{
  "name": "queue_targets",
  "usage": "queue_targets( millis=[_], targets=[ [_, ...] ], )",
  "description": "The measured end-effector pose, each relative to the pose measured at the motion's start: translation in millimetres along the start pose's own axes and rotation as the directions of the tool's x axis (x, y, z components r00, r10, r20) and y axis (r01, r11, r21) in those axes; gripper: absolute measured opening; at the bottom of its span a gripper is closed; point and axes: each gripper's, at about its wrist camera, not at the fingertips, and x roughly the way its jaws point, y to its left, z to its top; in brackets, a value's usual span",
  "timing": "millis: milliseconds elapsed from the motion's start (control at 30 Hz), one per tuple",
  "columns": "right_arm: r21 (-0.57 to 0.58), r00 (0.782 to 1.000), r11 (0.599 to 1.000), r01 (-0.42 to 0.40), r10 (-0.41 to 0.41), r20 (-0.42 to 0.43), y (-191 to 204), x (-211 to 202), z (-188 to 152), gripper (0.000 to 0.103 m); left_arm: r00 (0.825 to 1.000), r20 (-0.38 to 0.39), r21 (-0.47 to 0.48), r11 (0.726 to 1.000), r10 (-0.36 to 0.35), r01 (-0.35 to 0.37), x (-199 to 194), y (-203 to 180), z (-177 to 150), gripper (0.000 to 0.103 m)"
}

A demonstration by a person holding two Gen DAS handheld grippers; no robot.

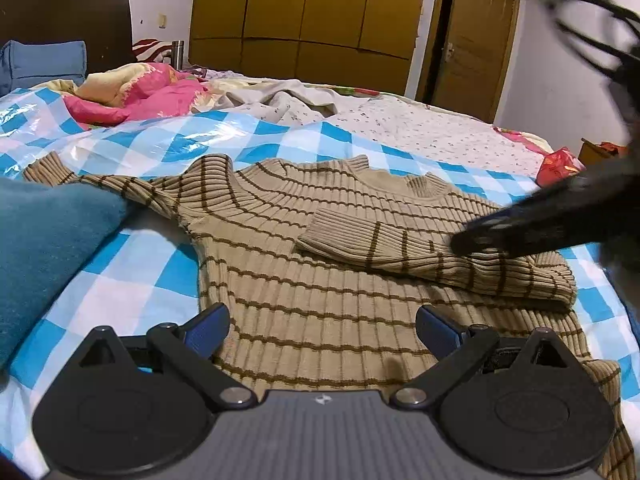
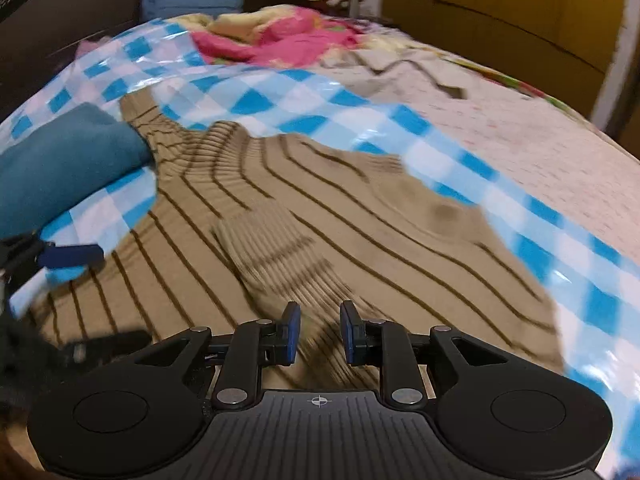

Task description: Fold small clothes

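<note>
A tan ribbed sweater with brown stripes (image 1: 304,280) lies flat on a blue-and-white checked plastic sheet (image 1: 132,280) on the bed. Its right sleeve (image 1: 420,254) is folded across the chest; its left sleeve (image 1: 80,178) stretches out to the left. My left gripper (image 1: 322,330) is wide open and empty, low over the sweater's hem. My right gripper (image 2: 318,334) is part open and empty, just above the folded sleeve (image 2: 280,252); it shows blurred in the left wrist view (image 1: 472,242). The sweater fills the right wrist view (image 2: 360,220).
A folded teal garment (image 1: 44,248) lies on the sheet left of the sweater, over the outstretched sleeve. Pink and yellow bedding (image 1: 136,92) and a grey cloth (image 1: 280,102) lie behind. A red bag (image 1: 558,166) sits at the bed's right edge. A wooden wardrobe (image 1: 308,16) stands beyond.
</note>
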Motion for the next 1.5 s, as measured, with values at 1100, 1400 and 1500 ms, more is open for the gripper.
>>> queue_targets(
  millis=[1100,1400,1500],
  targets=[
    [0.011,0.996,0.997,-0.072,0.072,-0.048,13,75,61,0.009,0.999,0.036,-0.059,0.998,0.023,-0.020,-6,18,4,0.103],
    [-0.084,0.998,0.995,0.054,-0.055,-0.011,34,80,77,0.015,0.999,0.038,-0.096,0.995,0.027,-0.023,-8,27,6,0.103],
    [-0.118,0.998,0.993,-0.012,0.018,0.052,55,63,99,0.015,0.997,0.058,-0.117,0.992,0.047,-0.040,-12,33,8,0.103]
  ],
)
